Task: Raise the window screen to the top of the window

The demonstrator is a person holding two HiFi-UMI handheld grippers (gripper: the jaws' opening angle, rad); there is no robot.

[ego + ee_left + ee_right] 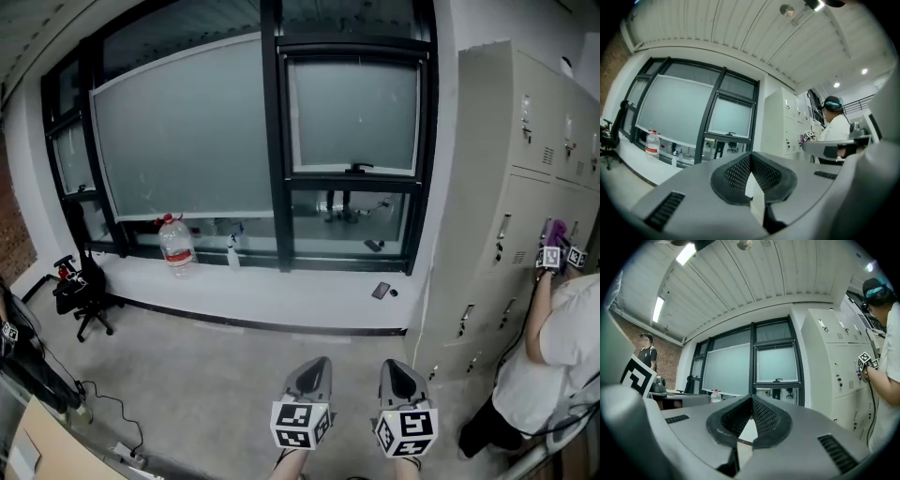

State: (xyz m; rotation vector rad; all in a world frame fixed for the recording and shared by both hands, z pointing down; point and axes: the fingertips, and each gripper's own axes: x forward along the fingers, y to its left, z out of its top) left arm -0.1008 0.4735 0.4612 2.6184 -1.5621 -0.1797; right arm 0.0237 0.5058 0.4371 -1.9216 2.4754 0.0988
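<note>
Head view: left claw (pixel 315 367) and right claw (pixel 397 369) sit side by side at the bottom edge, grey tapered plastic, each with a marker cube behind it, both over bare concrete floor (pixel 206 384) and well apart from the window. Left gripper view: the jaws are pinched tip to tip, nothing between them; black pads (pixel 736 173) with a fine grid texture form a V. Right gripper view: same, tips meeting, empty, gridded black pads (pixel 766 416). The window screen (pixel 183 141) is a large flat panel of frosted grey mesh in a thin pale frame, set in the wide left bay of the black metal window frame (pixel 273 141). Its lower rail hangs above the sill, with a strip of clear glass under it and darker glass above its top rail. On the white window sill (pixel 281 300): a clear plastic water jug (pixel 176 246) with a red cap, a small spray bottle (pixel 232 253), and a flat dark phone (pixel 381 291). Cream metal lockers (pixel 525 187) stand at right, a person in a white shirt (pixel 553 356) at them. A black office chair (pixel 82 291) stands at left.
</note>
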